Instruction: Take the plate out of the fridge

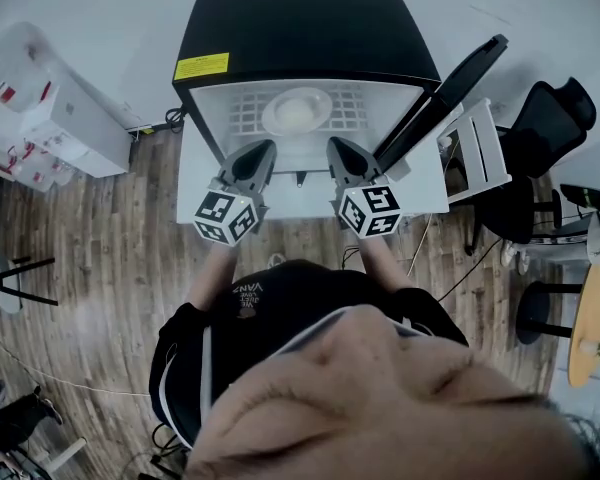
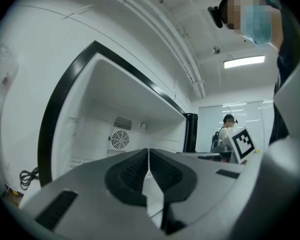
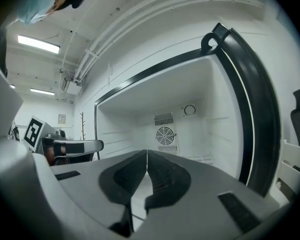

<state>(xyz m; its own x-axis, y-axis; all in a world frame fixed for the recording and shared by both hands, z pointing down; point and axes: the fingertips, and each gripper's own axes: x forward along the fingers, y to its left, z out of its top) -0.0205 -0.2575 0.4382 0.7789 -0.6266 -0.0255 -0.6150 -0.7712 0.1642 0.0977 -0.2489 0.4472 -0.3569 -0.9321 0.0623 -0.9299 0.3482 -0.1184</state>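
Note:
A black fridge (image 1: 300, 18) stands with its door (image 1: 450, 83) swung out to the right. Inside, a white plate (image 1: 297, 110) lies on the wire shelf (image 1: 242, 113). My left gripper (image 1: 267, 148) and right gripper (image 1: 335, 145) hover side by side just in front of the opening, below the plate and apart from it. Both are shut with nothing between the jaws. In the left gripper view the shut gripper (image 2: 148, 151) points into the white interior with its fan grille (image 2: 120, 140). The right gripper (image 3: 146, 153) faces the same fan grille (image 3: 165, 134). The plate is hidden in both gripper views.
White boxes (image 1: 55, 118) stand left of the fridge. A white slatted rack (image 1: 480, 148) and a black office chair (image 1: 550, 128) are beside the open door. A round wooden table (image 1: 592, 323) is at far right. Cables run over the wood floor. A person (image 2: 225, 131) stands far behind.

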